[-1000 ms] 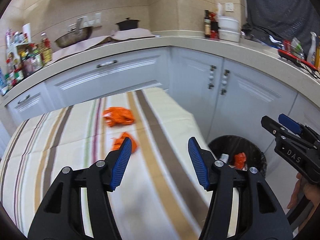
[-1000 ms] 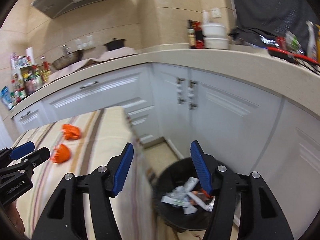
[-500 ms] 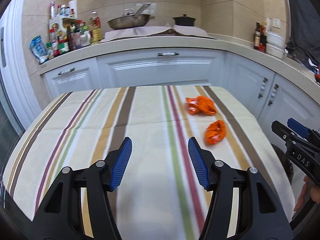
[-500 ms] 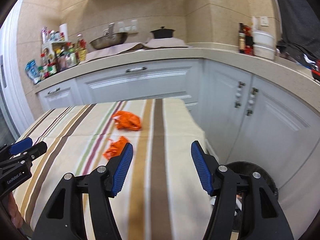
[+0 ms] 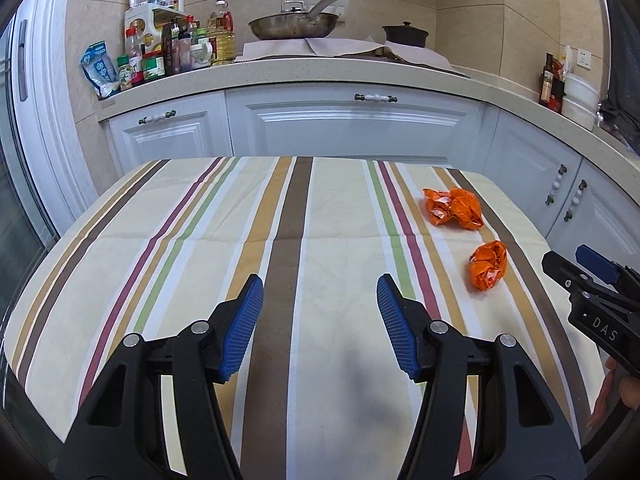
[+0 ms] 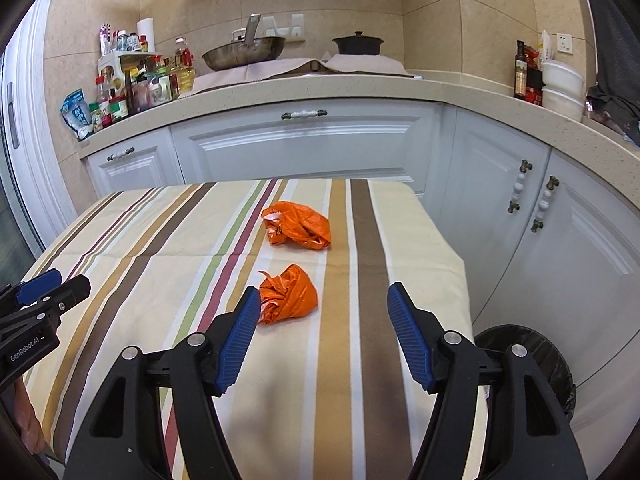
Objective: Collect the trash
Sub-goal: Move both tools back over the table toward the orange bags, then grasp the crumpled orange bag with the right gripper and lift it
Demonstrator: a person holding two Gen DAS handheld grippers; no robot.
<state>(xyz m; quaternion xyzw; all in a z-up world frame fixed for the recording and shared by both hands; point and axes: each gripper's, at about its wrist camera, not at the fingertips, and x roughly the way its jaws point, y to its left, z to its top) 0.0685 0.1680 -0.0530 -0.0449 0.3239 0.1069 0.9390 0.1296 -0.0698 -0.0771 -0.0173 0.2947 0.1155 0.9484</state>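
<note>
**Two orange wrappers on striped tabletop, both grippers empty**

Tabletop (image 5: 200, 240): covered in a woven-looking cloth, cream ground with lengthwise stripes in brown, ochre, maroon and green; a faint fold crease runs across it.

Far wrapper (image 6: 298, 229): crumpled orange plastic film, glossy, creased, some white print showing. Elongated lump, long axis roughly across the stripes. Lies near the far right corner of the tabletop, between the maroon stripe and the wide ochre one.

Near wrapper (image 6: 288, 299): same orange film, balled tighter, rounder, with ragged points sticking out on its left side. Sits nearer than the first, apart from it, toward the right edge. In the left wrist view both wrappers (image 5: 454, 208) (image 5: 487, 266) lie right of centre.

Left gripper (image 5: 318, 320): black frame, ribbed blue pads, fingers spread, nothing between them; bare cloth below.

Right gripper (image 6: 320, 334): same build, fingers apart and widening. Near wrapper lies just beyond the left fingertip (image 6: 250, 304); whether it touches cannot be told. Nothing gripped.

Bin (image 6: 532, 356): round, dark, black liner, on the floor off the right edge of the tabletop.

White panelled cabinets (image 5: 352, 124) behind, speckled stone counter above them.
</note>
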